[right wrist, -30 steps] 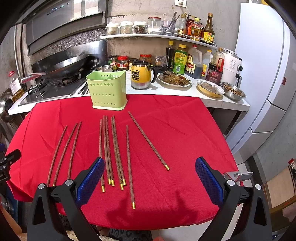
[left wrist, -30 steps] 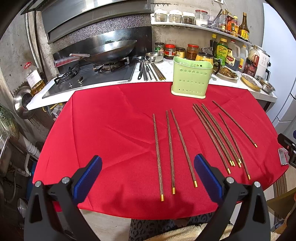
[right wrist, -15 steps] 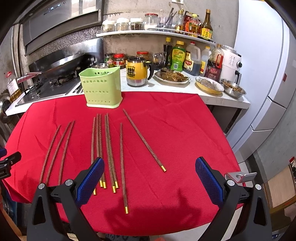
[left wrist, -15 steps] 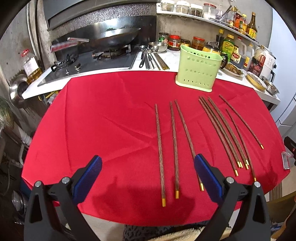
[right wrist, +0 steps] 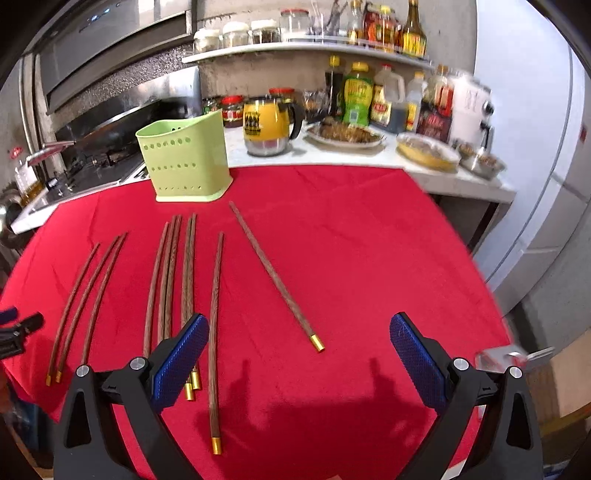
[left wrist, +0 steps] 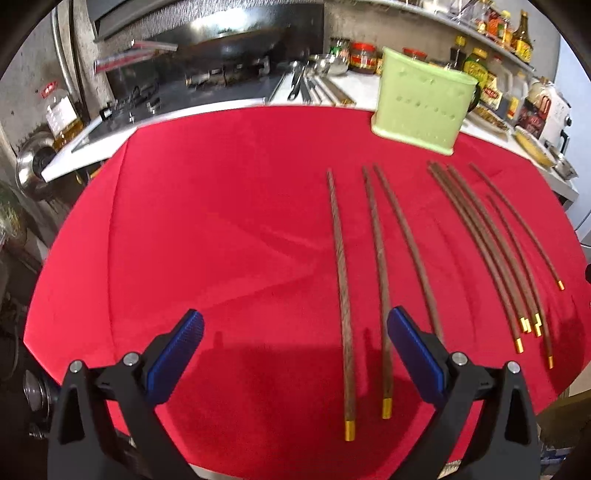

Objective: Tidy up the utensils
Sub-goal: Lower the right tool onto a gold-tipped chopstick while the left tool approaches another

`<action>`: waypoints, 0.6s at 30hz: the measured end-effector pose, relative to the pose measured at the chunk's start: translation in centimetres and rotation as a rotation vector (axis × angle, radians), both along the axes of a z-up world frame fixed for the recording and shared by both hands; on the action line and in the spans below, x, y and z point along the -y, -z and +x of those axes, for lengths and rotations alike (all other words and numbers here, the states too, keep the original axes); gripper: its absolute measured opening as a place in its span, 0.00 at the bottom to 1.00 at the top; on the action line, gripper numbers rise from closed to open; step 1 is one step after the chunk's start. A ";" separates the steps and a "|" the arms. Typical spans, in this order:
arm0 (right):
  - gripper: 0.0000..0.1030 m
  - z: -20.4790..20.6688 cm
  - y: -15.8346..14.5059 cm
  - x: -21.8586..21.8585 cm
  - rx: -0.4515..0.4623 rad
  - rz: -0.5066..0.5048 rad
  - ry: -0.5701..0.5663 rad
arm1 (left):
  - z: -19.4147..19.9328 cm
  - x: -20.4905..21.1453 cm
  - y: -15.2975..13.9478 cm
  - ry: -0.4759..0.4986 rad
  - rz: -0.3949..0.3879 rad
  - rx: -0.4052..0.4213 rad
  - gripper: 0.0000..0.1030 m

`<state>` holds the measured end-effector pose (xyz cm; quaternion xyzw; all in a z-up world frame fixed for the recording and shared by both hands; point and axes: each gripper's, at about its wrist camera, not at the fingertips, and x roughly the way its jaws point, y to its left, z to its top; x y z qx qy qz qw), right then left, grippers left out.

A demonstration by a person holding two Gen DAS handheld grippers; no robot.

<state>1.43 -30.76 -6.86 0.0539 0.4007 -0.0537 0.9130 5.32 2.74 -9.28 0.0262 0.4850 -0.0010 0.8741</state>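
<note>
Moved since earlier: both cameras had come lower and closer over the red cloth (left wrist: 221, 221), so the chopsticks looked larger; the chopsticks themselves lay as before.
Left gripper (left wrist: 295, 347): jaws stood wide, holding nothing, at the bottom of the left view above the cloth's near edge.
Right gripper (right wrist: 299, 350): jaws stood wide, holding nothing, at the bottom of the right view.
Left group of chopsticks (left wrist: 341, 288): three lay at centre right of the left view; its right finger (left wrist: 415, 356) covered the lower end of the third.
Right group of chopsticks (right wrist: 168, 280): four lay close together left of centre in the right view, their gold tips partly behind the left finger (right wrist: 179, 358).
Single chopstick (right wrist: 275, 277): it lay slanted at centre, apart from the rest.
Green holder (right wrist: 184, 162): it stood upright on the far edge of the cloth, upper left of the right view, upper right of the left view.
Only in right view: a yellow mug (right wrist: 267, 127), bottles and dishes on the counter.
Only in left view: a wok (left wrist: 236, 35) on the stove, upper centre, blurred.
</note>
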 end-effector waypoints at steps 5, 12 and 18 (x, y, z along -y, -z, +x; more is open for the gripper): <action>0.95 0.9 1.4 1.2 -0.027 0.056 -0.002 | 0.1 0.0 1.4 -0.002 -0.004 -0.044 0.94; 0.94 2.3 3.6 1.8 -0.095 0.040 -0.027 | 0.4 -0.1 3.1 -0.011 0.002 -0.106 0.94; 0.91 3.1 4.5 1.4 -0.085 0.030 -0.091 | -0.1 -0.5 3.3 -0.018 -0.007 -0.095 0.95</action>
